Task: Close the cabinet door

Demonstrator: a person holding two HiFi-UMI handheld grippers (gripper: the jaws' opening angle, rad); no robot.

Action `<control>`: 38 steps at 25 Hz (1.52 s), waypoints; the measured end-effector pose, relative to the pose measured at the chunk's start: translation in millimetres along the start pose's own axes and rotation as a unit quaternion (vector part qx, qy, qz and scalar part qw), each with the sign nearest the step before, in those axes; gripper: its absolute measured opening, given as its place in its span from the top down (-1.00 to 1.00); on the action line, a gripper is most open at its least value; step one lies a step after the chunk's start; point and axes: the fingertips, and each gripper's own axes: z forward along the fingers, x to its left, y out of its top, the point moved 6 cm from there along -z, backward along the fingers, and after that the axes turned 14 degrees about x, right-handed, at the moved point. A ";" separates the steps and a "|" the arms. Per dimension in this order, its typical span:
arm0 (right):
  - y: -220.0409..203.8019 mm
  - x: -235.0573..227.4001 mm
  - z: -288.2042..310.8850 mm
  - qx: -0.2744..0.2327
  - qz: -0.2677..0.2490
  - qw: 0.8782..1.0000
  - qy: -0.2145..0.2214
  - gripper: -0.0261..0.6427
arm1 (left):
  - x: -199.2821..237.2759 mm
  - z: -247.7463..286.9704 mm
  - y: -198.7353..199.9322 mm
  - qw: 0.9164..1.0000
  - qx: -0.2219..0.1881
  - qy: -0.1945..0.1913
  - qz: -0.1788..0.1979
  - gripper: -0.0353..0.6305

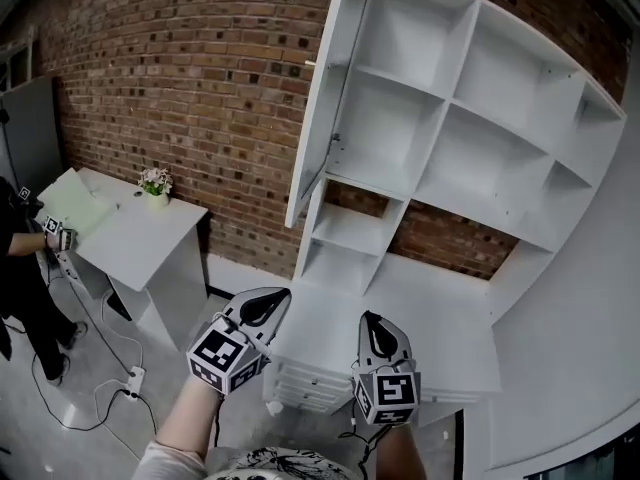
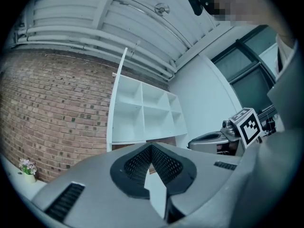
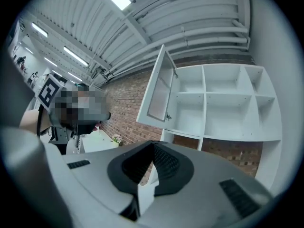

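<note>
A white wall cabinet (image 1: 450, 138) with open shelf compartments hangs on the brick wall. Its door (image 1: 322, 98) at the upper left stands swung open, edge-on to me. Both grippers are low in the head view, well short of the cabinet and below the door. My left gripper (image 1: 264, 306) is shut with nothing in it, and my right gripper (image 1: 376, 330) beside it is also shut and empty. In the left gripper view the pads (image 2: 164, 163) meet in front of the cabinet (image 2: 145, 113). The right gripper view shows the open door (image 3: 159, 87) up and left of the shelves (image 3: 223, 103).
A white countertop (image 1: 440, 318) and drawer unit (image 1: 305, 383) sit under the cabinet. A white desk (image 1: 140, 233) with a small flower pot (image 1: 155, 181) stands at the left. A person (image 1: 20, 268) stands at the far left edge. A power strip (image 1: 133, 378) and cables lie on the floor.
</note>
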 end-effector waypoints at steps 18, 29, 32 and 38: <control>45.0 -51.7 131.8 -0.019 0.019 0.998 0.060 0.91 | 121.0 58.6 88.5 0.995 -0.065 0.074 0.032 0.86; 64.7 -48.0 160.7 -0.015 -0.002 0.999 0.043 0.91 | 185.4 85.2 210.0 0.982 -0.148 -0.084 0.084 0.86; 67.4 -52.5 164.1 -0.016 -0.004 0.999 0.035 0.91 | 201.0 86.5 239.3 0.976 -0.185 -0.089 0.074 0.82; 68.2 -59.5 170.0 -0.008 -0.005 1.000 0.021 0.91 | 214.8 86.7 285.3 0.963 -0.232 -0.120 0.070 0.54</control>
